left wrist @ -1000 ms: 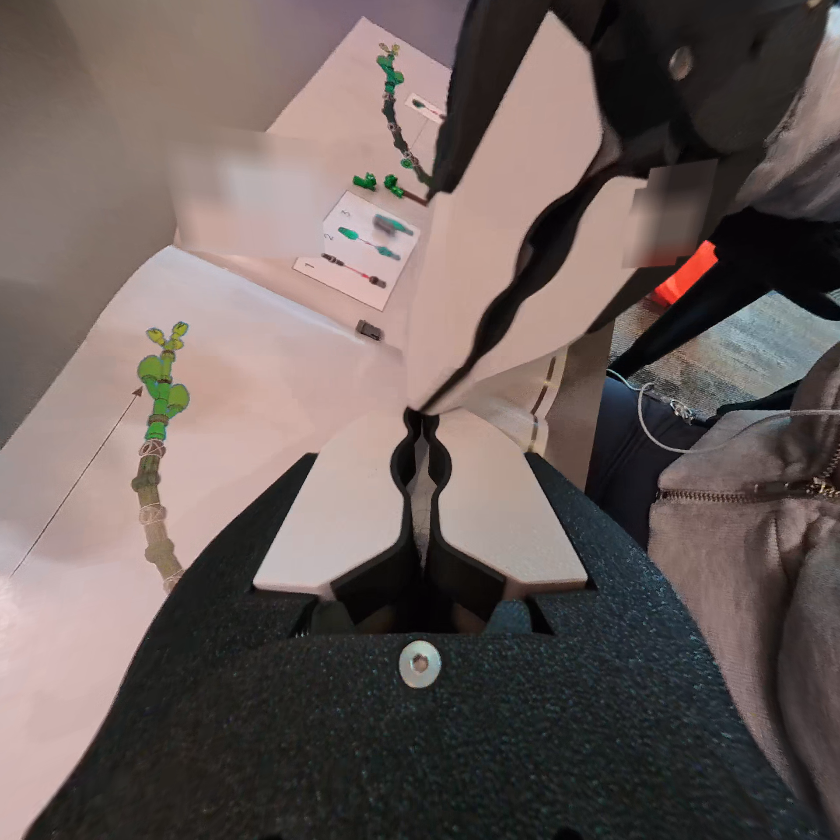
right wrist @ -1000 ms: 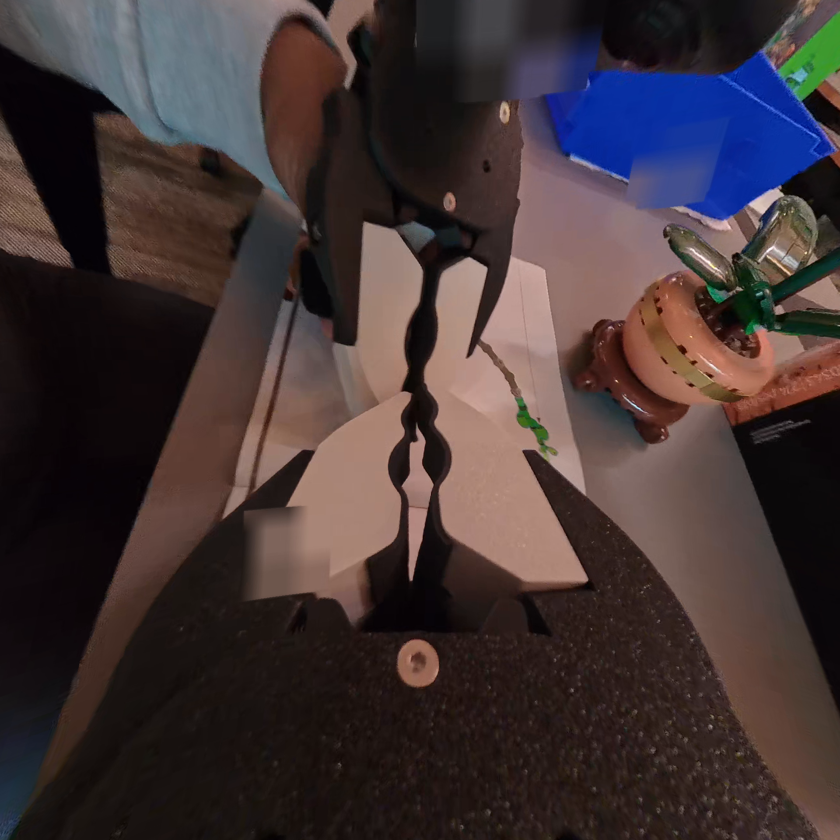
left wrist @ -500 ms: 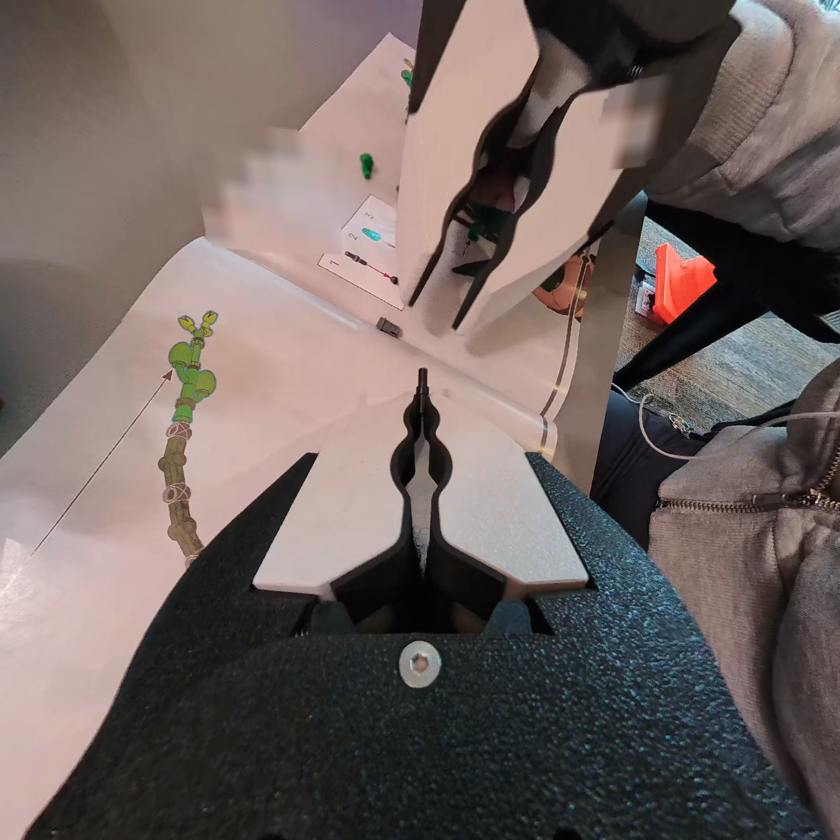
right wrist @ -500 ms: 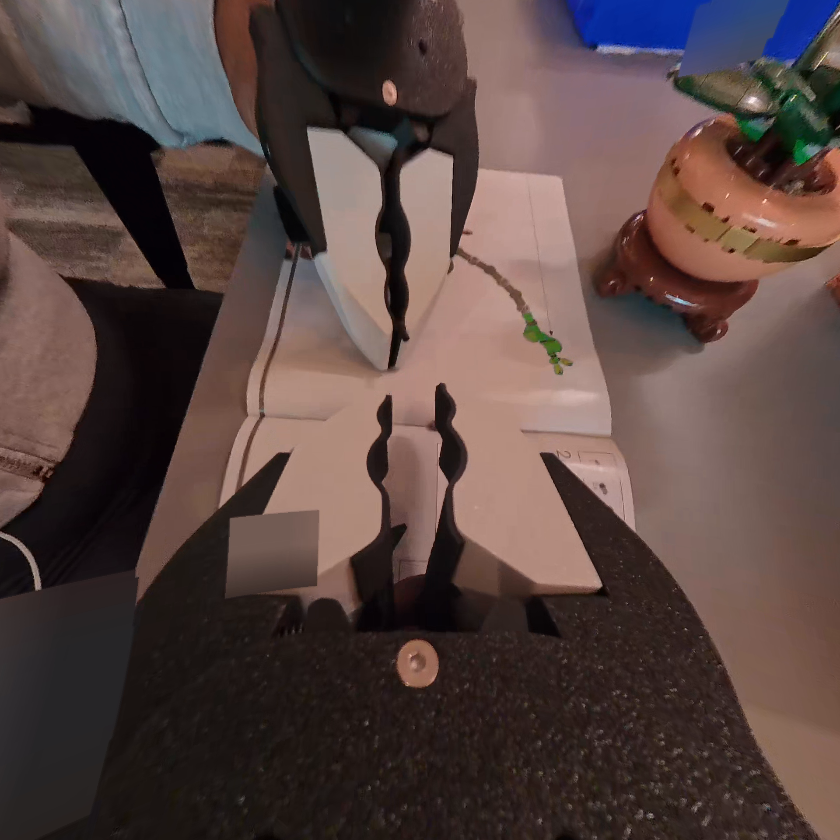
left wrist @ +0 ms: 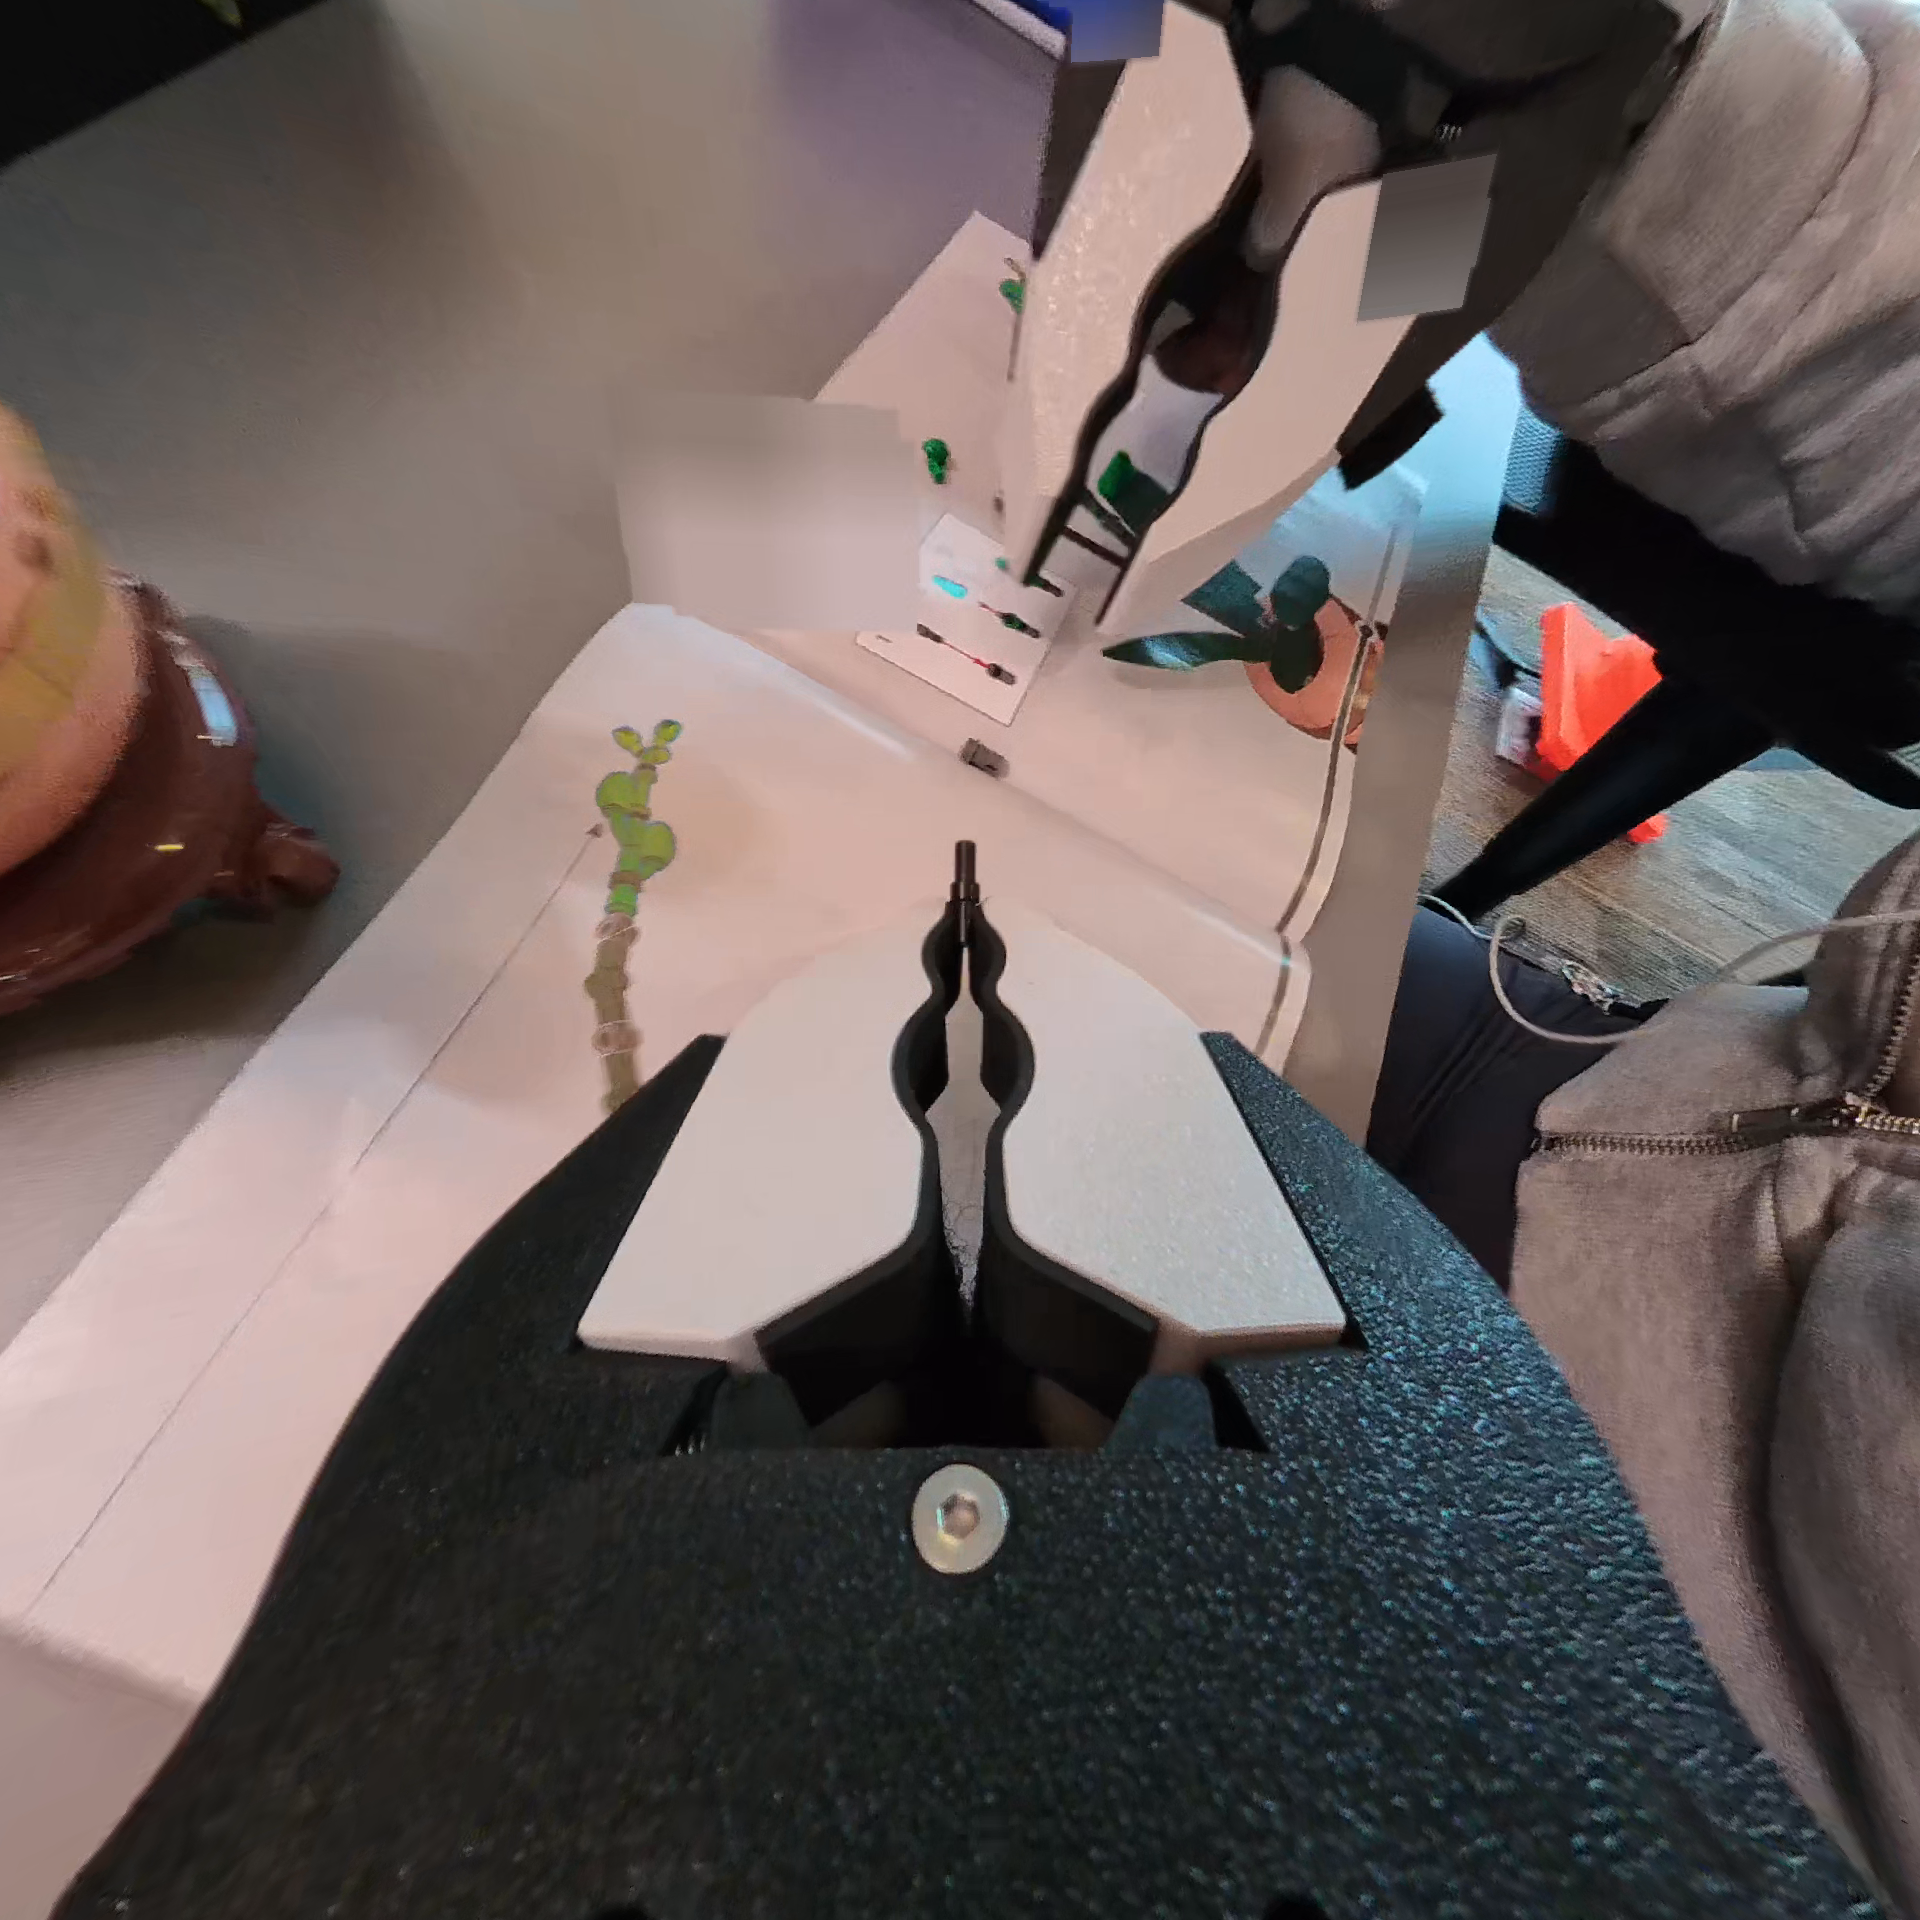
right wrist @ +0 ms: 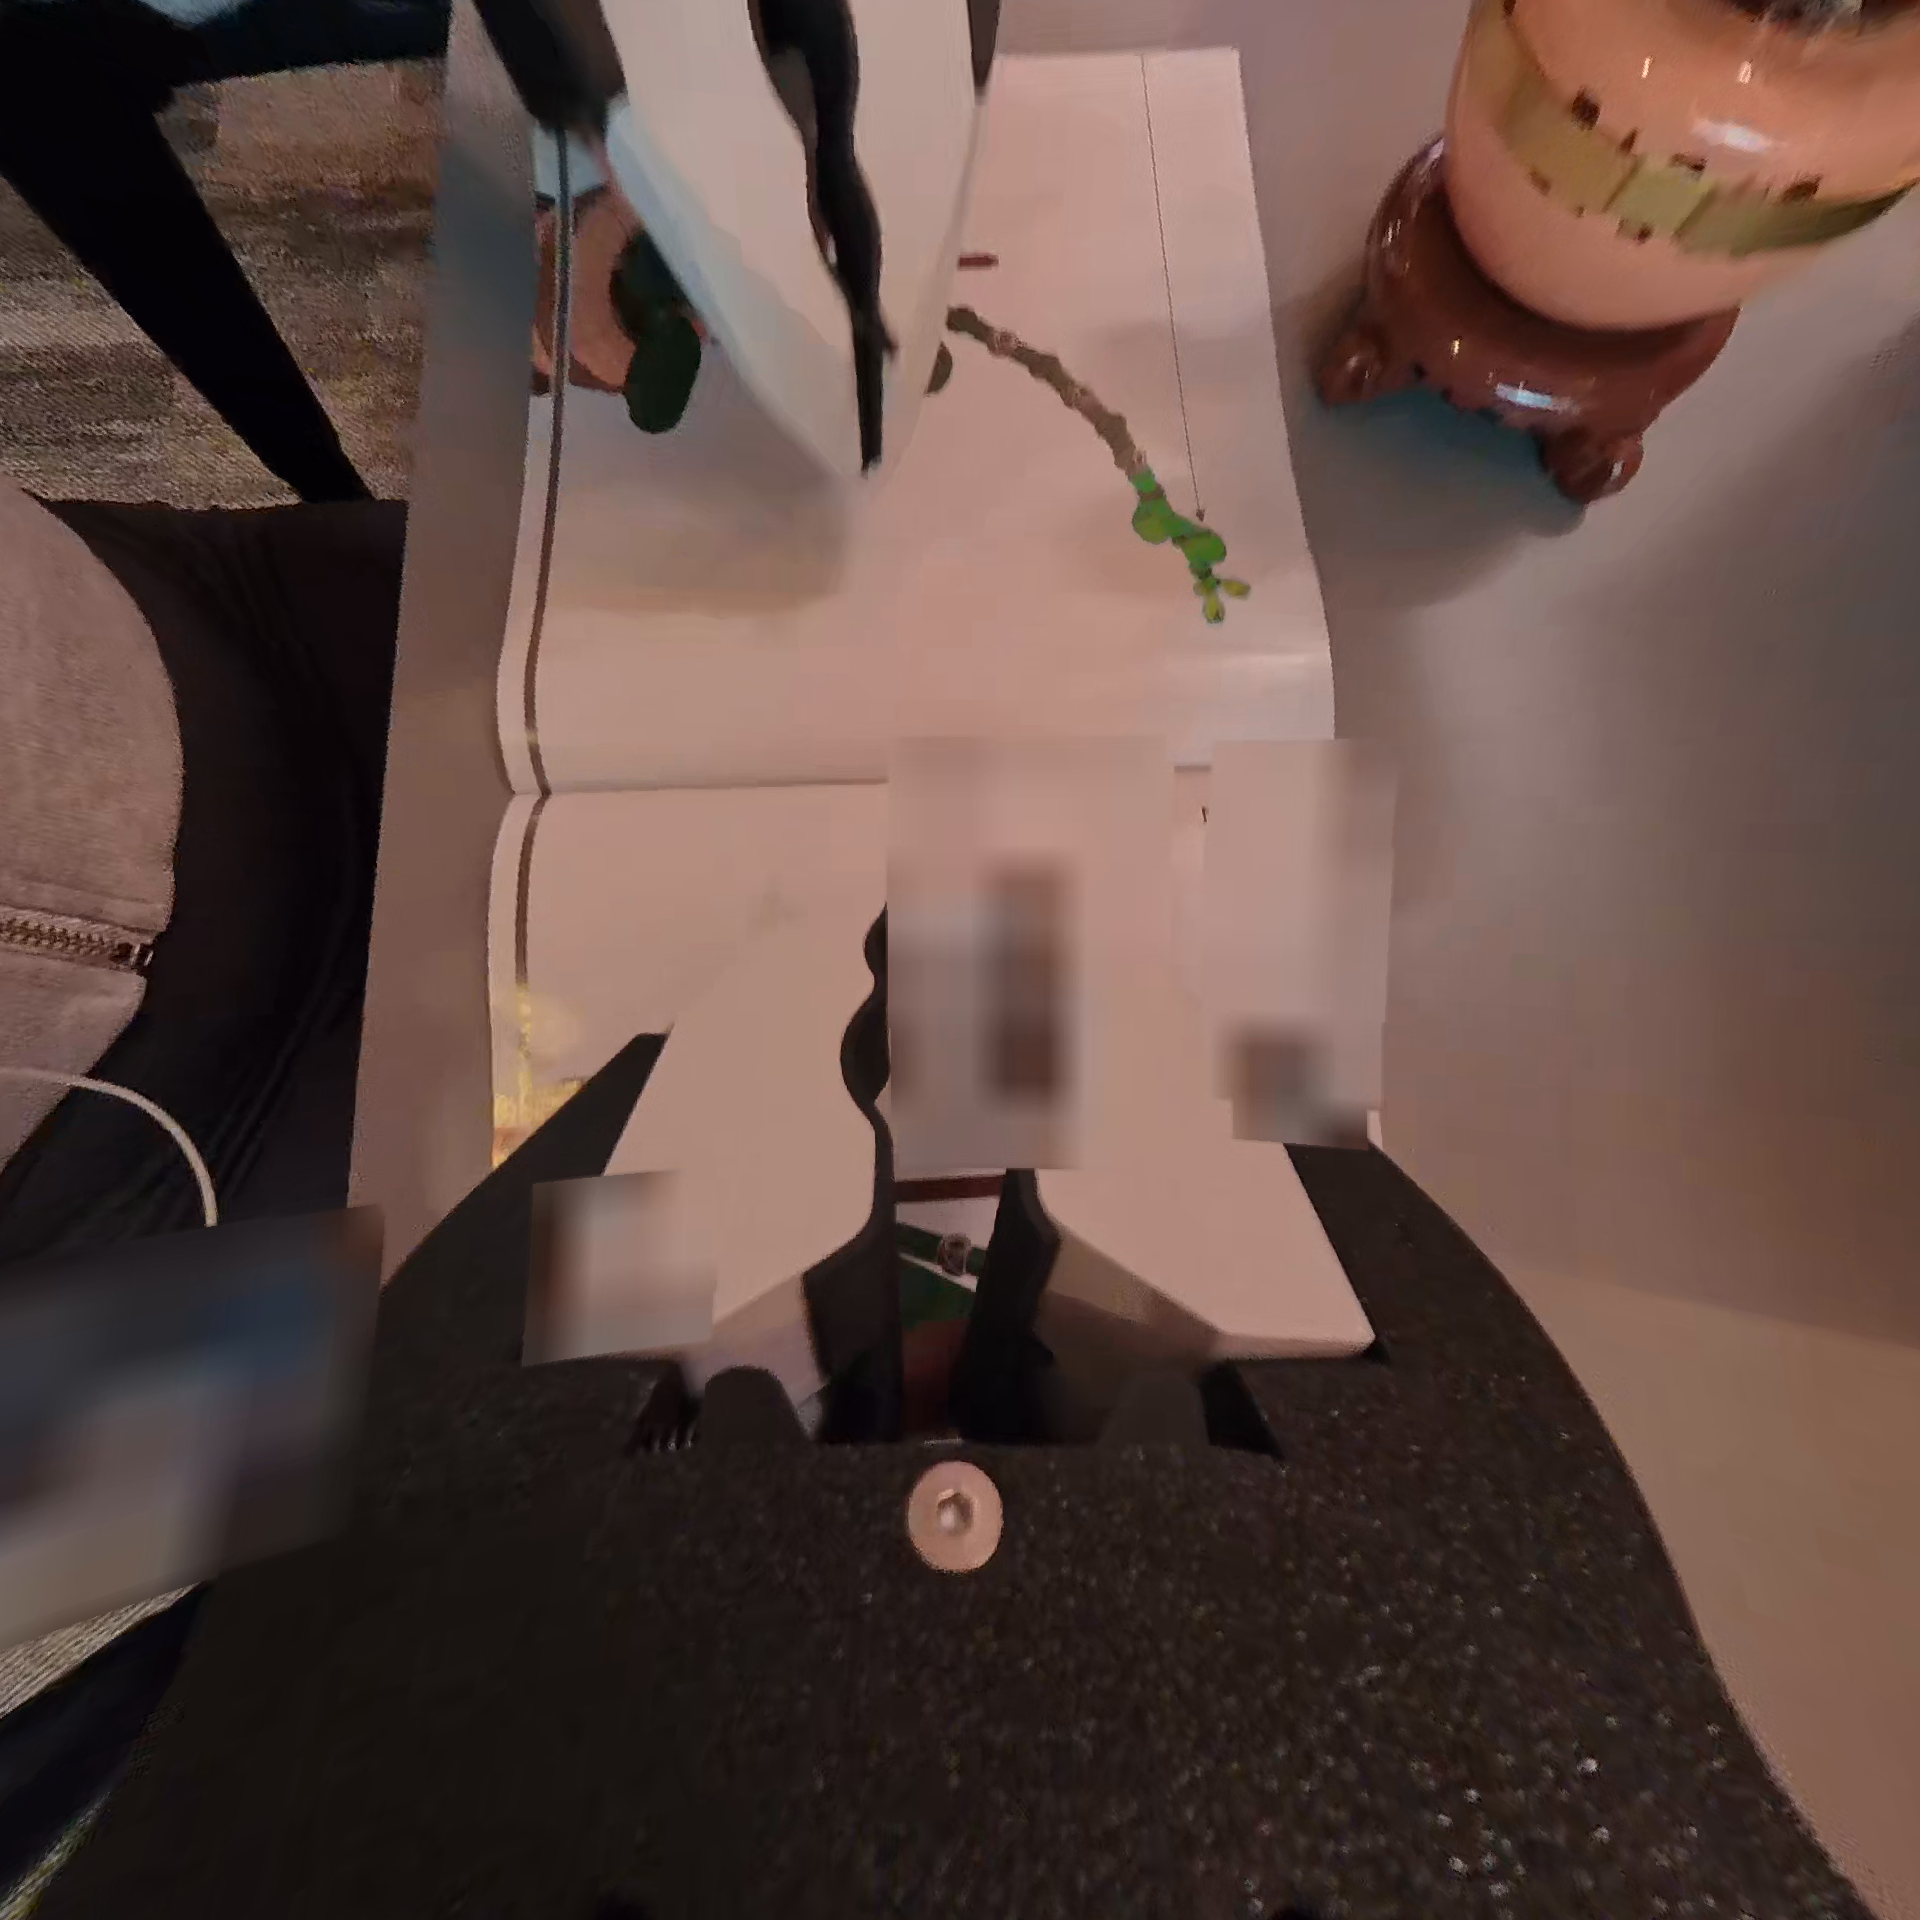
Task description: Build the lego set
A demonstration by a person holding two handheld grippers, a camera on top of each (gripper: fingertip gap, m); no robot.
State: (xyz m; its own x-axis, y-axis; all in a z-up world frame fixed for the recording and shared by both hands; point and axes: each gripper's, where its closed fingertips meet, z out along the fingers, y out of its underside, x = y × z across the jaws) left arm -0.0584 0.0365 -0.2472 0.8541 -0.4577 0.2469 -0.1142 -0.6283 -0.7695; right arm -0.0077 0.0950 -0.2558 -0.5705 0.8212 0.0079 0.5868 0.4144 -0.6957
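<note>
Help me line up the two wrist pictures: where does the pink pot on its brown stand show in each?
Left wrist view: the pink pot on its brown stand sits at the far left edge, blurred and partly cut off, on the grey table beside the open booklet.
Right wrist view: it sits in the top right corner.
Shared landmark: the booklet's printed green and brown stem.

Glossy paper booklet (left wrist: 790,831), grainy matt black plastic gripper body (left wrist: 935,1714), shiny metal screw (left wrist: 960,1519)

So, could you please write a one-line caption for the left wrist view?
Left gripper pinches a small black pin above an open instruction booklet; right gripper hovers open beyond.
</note>
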